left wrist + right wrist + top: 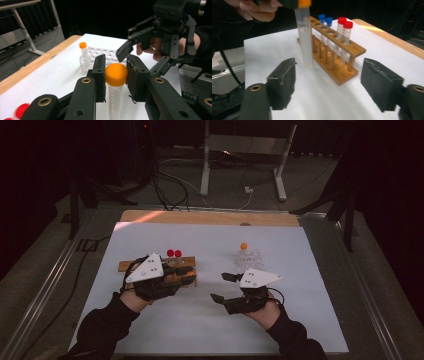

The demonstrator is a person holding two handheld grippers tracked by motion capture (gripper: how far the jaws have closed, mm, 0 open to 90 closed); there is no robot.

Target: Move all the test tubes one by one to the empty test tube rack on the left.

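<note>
Left gripper: clamped on orange cap of tube, upright, lifted beside wooden rack.
Right gripper: jaws spread wide, nothing between, facing the rack.
Hands: both low over white sheet, well apart.

A wooden rack holds blue-capped tubes and red-capped tubes; a clear plastic rack stands on the white sheet.

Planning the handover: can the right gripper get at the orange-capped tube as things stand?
Probably yes. The right gripper is open with bare white table between it and the orange-capped tube, which hangs from the left gripper in front of the wooden rack.
</note>
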